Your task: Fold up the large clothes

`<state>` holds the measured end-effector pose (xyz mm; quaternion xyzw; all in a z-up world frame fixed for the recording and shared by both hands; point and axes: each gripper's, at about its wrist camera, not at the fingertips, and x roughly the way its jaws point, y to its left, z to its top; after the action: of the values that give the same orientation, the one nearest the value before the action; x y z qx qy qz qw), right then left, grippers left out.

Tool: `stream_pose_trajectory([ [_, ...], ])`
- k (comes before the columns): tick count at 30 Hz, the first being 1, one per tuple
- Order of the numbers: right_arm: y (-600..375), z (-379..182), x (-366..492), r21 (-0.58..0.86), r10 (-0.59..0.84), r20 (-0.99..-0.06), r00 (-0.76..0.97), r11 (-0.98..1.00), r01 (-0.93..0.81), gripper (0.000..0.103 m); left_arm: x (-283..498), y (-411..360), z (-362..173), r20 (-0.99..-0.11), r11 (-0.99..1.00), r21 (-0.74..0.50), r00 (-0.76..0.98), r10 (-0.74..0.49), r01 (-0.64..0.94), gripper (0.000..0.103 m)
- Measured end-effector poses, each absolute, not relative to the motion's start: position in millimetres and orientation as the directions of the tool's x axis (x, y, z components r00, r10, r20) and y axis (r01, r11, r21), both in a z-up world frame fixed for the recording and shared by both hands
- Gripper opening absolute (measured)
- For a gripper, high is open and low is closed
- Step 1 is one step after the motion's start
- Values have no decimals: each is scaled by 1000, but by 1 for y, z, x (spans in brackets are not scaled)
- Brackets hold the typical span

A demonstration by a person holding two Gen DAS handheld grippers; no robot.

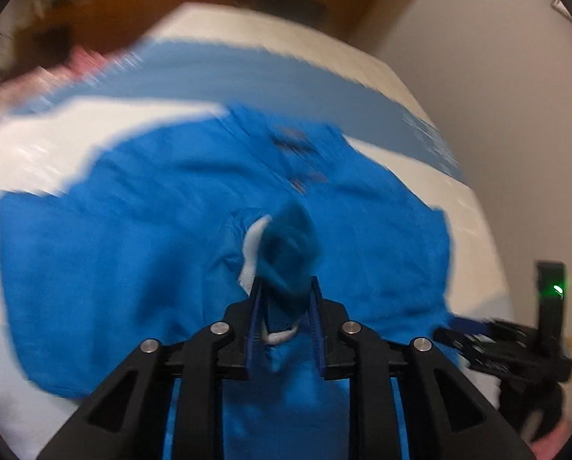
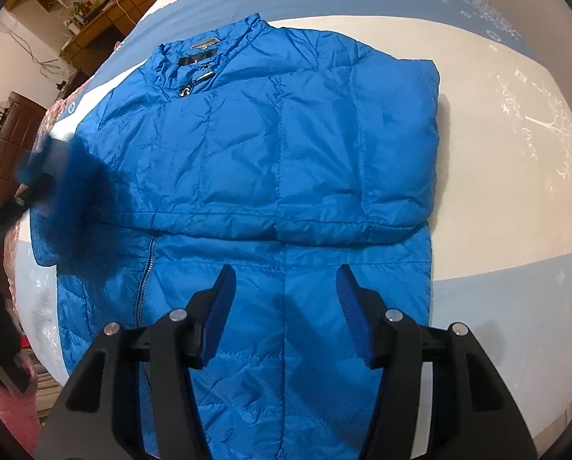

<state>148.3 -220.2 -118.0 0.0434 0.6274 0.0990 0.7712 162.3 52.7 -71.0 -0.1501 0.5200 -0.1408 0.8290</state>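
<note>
Right tongs: nearest my right camera, spread wide and holding nothing; I have them hovering over the jacket's lower part.
Left tongs: pinched nearly closed on a bunched wad of blue fabric, with a strip of white lining showing in the grip. In my right view they appear as a blurred dark shape at the jacket's left side.
Jacket: blue quilted puffer, lying on the bed, collar toward the far edge, hem toward me. I see the zip running down the lower left part.
Bed: cream cover with pale blue bands; the jacket sits about midway across it.
Fold state: an upper layer with a straight stitched edge lies across the jacket's middle, overlapping the lower part. The right side looks tucked in with a clean edge. I judge this as one side fold already made.
Left side: less tidy; the wad I hold seems to be the left sleeve or cuff, lifted off the bed. I cannot tell which.
Blur: my left view is smeared, so fine detail there is unreliable.
Progress: I reckon roughly halfway, with the sides partly brought in and the length not yet folded.
Left to do: lay the held fabric across the body, then fold the hem up toward the collar and flatten it.
Background: wooden furniture beyond the far edge of the bed.
</note>
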Motion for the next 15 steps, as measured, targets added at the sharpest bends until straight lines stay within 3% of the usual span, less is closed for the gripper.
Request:
stream_pose_trajectory([
  [5, -209, -114, 154, 242, 263, -946, 187, 962, -126, 55, 143, 64, -56, -784, 896, -429, 447, -431, 113, 32],
  [11, -164, -114, 169, 359, 390, -912, 130, 910, -208, 57, 138, 131, -67, -863, 966, -252, 465, -195, -63, 31],
  [15, -124, -130, 193, 412, 436, -898, 60, 881, -232, 57, 136, 156, -90, -887, 963, -242, 430, -169, -120, 31],
])
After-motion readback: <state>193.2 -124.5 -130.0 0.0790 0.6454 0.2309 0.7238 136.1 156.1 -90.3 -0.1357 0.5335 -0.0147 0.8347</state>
